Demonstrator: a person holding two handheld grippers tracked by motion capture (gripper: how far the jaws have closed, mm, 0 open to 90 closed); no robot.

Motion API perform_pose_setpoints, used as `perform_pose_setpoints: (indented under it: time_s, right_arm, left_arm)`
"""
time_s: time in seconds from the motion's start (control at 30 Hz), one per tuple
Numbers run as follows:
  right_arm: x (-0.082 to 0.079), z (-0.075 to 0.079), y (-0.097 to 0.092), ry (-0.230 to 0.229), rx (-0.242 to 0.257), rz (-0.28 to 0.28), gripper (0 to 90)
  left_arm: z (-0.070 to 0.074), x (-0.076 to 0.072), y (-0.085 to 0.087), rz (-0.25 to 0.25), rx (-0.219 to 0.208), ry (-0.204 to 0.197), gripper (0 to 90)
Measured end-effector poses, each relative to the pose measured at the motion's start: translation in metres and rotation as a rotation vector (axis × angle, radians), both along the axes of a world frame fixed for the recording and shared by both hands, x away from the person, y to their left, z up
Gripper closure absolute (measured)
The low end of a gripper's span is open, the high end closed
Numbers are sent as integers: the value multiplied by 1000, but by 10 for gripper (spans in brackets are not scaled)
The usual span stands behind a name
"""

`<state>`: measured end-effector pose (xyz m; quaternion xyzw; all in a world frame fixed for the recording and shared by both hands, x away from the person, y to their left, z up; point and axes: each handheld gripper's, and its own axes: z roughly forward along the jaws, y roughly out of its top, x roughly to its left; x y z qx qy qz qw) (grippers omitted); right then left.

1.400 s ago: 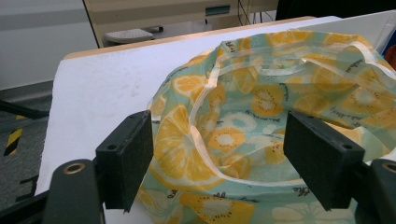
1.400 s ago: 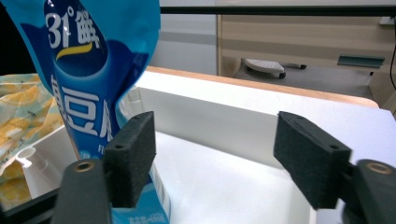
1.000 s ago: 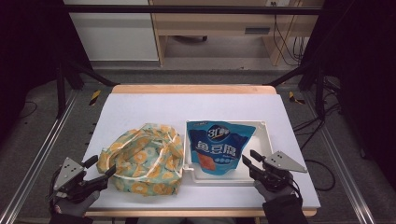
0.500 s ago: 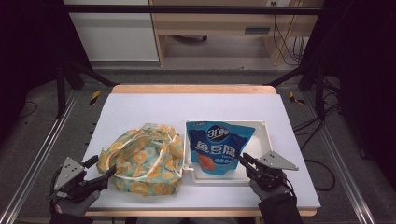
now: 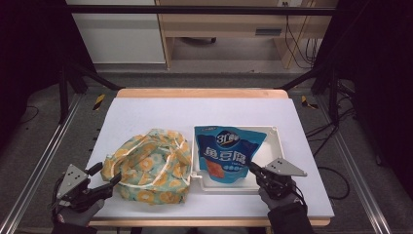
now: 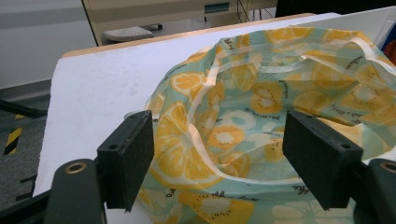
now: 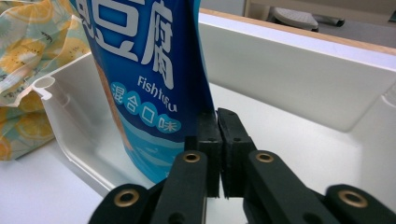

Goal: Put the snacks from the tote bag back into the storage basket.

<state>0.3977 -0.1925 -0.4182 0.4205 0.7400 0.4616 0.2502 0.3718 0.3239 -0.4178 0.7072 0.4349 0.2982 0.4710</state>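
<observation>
Glossy blue pouch (image 5: 229, 153), printed cloth bag (image 5: 148, 165)

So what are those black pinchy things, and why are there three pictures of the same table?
Those are claws that a person holds, one in each hand. The big picture looks down from above the white table. The other two come from little cameras riding on each claw.

On the table lies a floppy cloth bag printed with lemon slices. Beside it is a white tray with a blue snack pouch in it.

The left claw is wide open, one jaw on each side of the cloth bag's edge, not squeezing it. The right claw is pinched shut right at the pouch's edge, seemingly gripping it.
</observation>
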Motion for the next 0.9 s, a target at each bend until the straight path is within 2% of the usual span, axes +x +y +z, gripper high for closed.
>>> perform_pose_setpoints:
  time_s: [0.3,0.57,0.7,0.8,0.9]
  right_arm:
    - [6,0,-2,-8,-12,-8,900]
    - [10,-1,-5,-8,13,-22,865]
    - [4,3,-9,-36,32,-28,760]
    - [-6,9,-19,-69,35,-69,674]
    - [-10,12,-35,-98,41,-125,551]
  left_arm:
    - [0,0,0,1,1,0,250]
    - [0,0,0,-1,1,0,250]
    - [0,-1,0,-1,-6,-3,250]
    - [1,-1,1,-2,-16,-5,247]
    - [2,-2,3,3,-21,-6,241]
